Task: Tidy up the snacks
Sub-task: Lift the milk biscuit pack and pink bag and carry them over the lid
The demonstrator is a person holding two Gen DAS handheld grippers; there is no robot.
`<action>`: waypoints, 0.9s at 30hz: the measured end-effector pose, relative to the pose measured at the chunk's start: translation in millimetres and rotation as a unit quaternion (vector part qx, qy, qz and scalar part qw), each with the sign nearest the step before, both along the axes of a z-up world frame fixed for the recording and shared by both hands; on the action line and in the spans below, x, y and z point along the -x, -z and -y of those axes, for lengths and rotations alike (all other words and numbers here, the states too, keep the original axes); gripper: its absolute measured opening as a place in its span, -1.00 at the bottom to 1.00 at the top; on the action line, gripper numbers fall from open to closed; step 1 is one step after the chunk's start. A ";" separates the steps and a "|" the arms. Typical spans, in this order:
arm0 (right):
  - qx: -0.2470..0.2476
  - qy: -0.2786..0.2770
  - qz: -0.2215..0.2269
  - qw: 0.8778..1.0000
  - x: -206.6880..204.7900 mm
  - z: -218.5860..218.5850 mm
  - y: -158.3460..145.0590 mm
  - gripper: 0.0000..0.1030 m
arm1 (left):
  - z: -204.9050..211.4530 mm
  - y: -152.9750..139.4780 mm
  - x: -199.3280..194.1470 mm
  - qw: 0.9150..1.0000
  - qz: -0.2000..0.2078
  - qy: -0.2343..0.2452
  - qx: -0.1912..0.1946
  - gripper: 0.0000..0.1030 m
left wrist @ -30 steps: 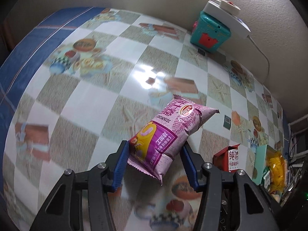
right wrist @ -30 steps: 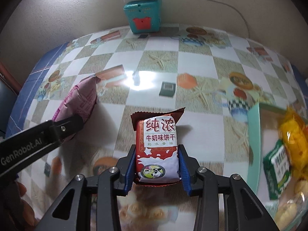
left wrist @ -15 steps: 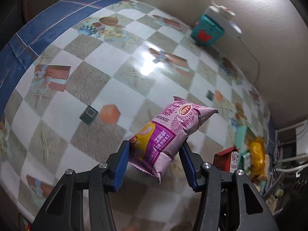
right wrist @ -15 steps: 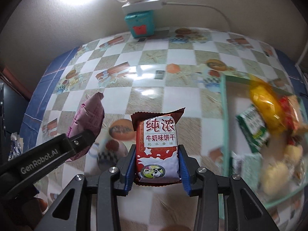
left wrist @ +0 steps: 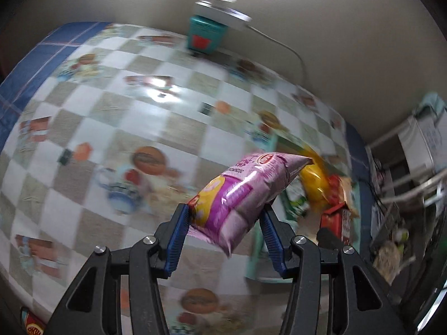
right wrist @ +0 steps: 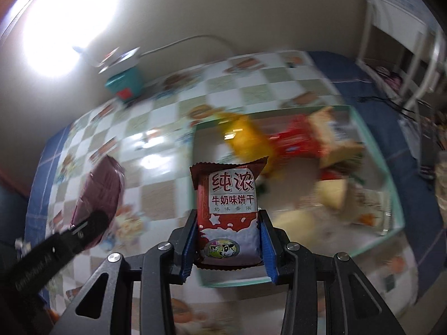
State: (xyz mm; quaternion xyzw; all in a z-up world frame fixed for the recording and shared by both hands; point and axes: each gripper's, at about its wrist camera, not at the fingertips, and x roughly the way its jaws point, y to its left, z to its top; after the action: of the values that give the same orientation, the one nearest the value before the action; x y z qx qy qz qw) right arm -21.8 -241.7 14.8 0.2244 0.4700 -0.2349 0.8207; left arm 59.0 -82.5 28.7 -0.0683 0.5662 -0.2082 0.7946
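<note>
- Your left gripper [left wrist: 223, 223] has its fingers clamped on the pink snack bag [left wrist: 240, 195], held above the worktop [left wrist: 111, 111].
- Your right gripper [right wrist: 227, 240] grips the milk biscuit pack [right wrist: 227, 206] over the green tray [right wrist: 391, 189].

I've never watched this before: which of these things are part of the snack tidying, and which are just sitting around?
Part of the job:
pink snack bag
milk biscuit packet
green tray
yellow packet

Just lying about:
teal box
white power strip
</note>
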 end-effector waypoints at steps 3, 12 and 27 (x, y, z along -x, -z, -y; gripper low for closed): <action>0.000 0.026 -0.005 1.000 10.7 25.3 2.0 -0.17 | 23.6 1.5 6.8 1.000 0.007 0.022 -0.011 0.04; -0.029 0.078 -0.014 0.996 27.9 78.8 21.3 -0.17 | 67.7 14.7 16.0 0.998 -0.007 0.060 0.003 0.04; -0.043 0.090 -0.012 0.995 30.8 88.2 26.8 -0.17 | 59.0 68.5 -14.3 0.997 -0.038 0.037 -0.060 0.21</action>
State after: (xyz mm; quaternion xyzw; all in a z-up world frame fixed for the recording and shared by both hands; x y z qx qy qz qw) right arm -52.5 -329.9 -12.0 0.2982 0.4668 -0.2904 0.7802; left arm 73.3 -141.5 -39.8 -0.0076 0.6100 -0.2000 0.7667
